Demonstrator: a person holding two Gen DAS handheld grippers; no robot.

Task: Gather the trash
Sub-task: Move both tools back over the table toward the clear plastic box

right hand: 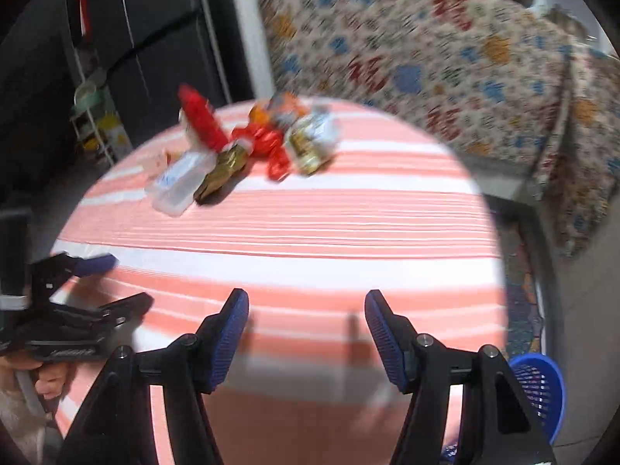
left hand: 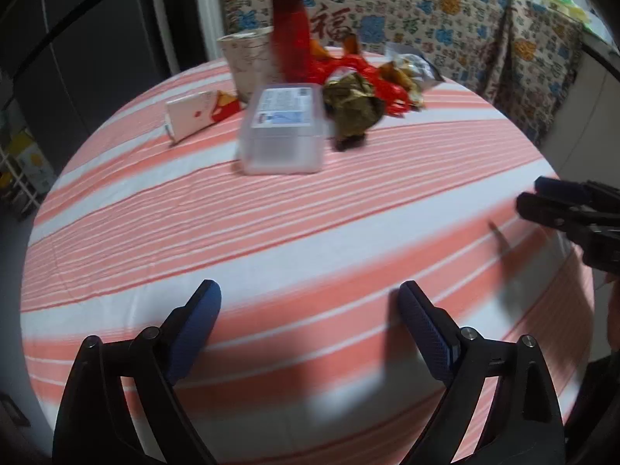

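**Ana:** Striped pink-and-white cloth covers a round table (left hand: 271,232). Where is the trash?

**Ben:** Piled at twelve o'clock on the far side: a clear plastic box (left hand: 285,128), a gold wrapper (left hand: 352,106), red wrappers (left hand: 348,69), a paper cup (left hand: 248,62) and a flat carton (left hand: 193,114).

**Ana:** Has anything been collected?

**Ben:** Seemingly not. The left gripper (left hand: 310,333) gapes wide and empty; the right gripper (right hand: 306,333) stands partly open, also empty. A blue basket (right hand: 538,387) waits at four o'clock beside the table; its contents are hidden.
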